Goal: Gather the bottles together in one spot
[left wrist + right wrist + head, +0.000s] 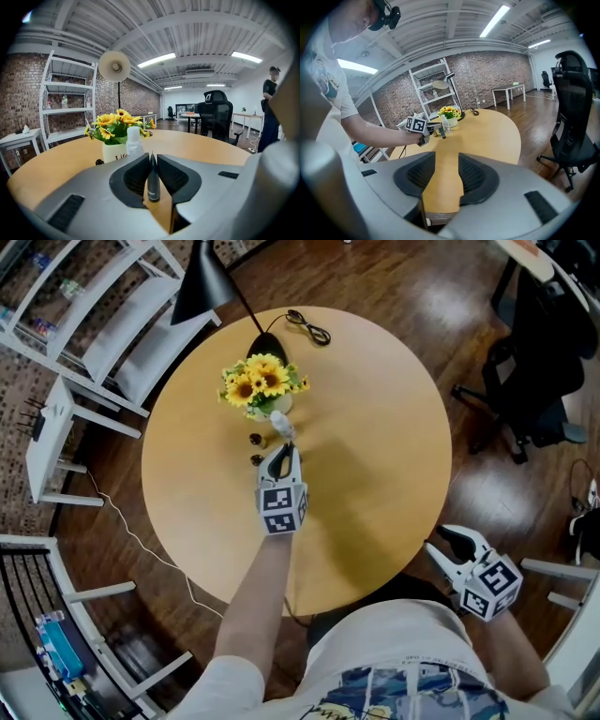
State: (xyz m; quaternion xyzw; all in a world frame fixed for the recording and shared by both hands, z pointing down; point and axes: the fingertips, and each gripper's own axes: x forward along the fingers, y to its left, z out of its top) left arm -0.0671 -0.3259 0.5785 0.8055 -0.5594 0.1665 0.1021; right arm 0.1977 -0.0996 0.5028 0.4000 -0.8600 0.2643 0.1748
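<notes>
Beside our shirt (394,652), the right gripper (448,542) hangs at the table's (375,446) near edge, its jaws half apart on nothing. Our left arm (258,606) stretches over the table. The left gripper (280,452) pinches a slim dark bottle (153,180) in narrow jaws, just short of the white bottle (282,427) by the sunflowers (261,381).

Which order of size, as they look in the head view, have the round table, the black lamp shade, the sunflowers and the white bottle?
1. round table
2. black lamp shade and sunflowers: about alike, and the shade may stand nearer the camera, so I do not rank them
3. white bottle
</notes>
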